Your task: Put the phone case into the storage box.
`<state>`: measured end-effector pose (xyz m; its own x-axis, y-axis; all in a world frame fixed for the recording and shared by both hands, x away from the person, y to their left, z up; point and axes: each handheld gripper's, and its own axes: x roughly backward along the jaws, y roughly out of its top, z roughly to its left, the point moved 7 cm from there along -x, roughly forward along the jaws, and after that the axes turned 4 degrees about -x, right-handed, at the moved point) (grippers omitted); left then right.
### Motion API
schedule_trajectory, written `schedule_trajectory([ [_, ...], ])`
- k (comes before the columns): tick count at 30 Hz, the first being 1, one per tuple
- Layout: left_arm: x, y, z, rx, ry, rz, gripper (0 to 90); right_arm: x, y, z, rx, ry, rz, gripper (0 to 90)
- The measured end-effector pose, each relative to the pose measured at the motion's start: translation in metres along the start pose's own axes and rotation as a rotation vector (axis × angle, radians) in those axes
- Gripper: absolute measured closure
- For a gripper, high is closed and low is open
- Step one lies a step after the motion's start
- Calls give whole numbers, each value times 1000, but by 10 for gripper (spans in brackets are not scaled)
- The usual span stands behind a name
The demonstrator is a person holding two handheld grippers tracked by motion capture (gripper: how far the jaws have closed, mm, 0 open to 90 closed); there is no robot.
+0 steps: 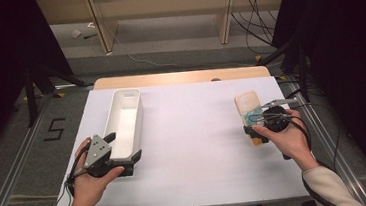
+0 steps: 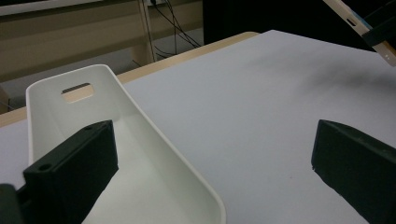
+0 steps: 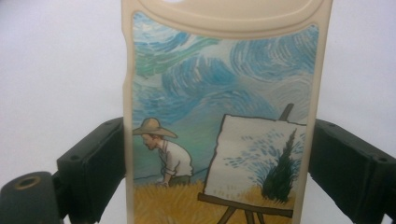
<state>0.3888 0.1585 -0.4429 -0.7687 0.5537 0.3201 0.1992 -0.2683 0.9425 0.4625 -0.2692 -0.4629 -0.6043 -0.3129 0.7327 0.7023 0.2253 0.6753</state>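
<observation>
Phone case [image 3: 224, 121] at right of the high view, clamped by its long edges in right gripper [image 1: 262, 126] fingers. Light, thin, flexy, slick; grip mid-sides. Left gripper [image 1: 121, 164] fingers wide by white bin [image 1: 122, 119], lower left.

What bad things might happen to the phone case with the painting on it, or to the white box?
1. The right gripper pinches the phone case only by its two narrow edges, so it might twist or slip out.
2. The left gripper is open, with one of its fingers inside the white tray and the wall between them. A careless move could shove or tip the tray.
</observation>
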Motion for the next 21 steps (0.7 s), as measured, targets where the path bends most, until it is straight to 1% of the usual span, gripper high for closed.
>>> schedule_trajectory([
  [8, 0, 0, 0, 0, 1, -2, 2, -2, 3, 6, 33, 9, -45, 111],
  [15, 0, 0, 0, 1, 0, -1, 1, -5, 4, 10, 48, 14, -88, 111],
  [21, 0, 0, 0, -1, 0, 0, 1, -6, 7, 19, 66, 43, -143, 111],
])
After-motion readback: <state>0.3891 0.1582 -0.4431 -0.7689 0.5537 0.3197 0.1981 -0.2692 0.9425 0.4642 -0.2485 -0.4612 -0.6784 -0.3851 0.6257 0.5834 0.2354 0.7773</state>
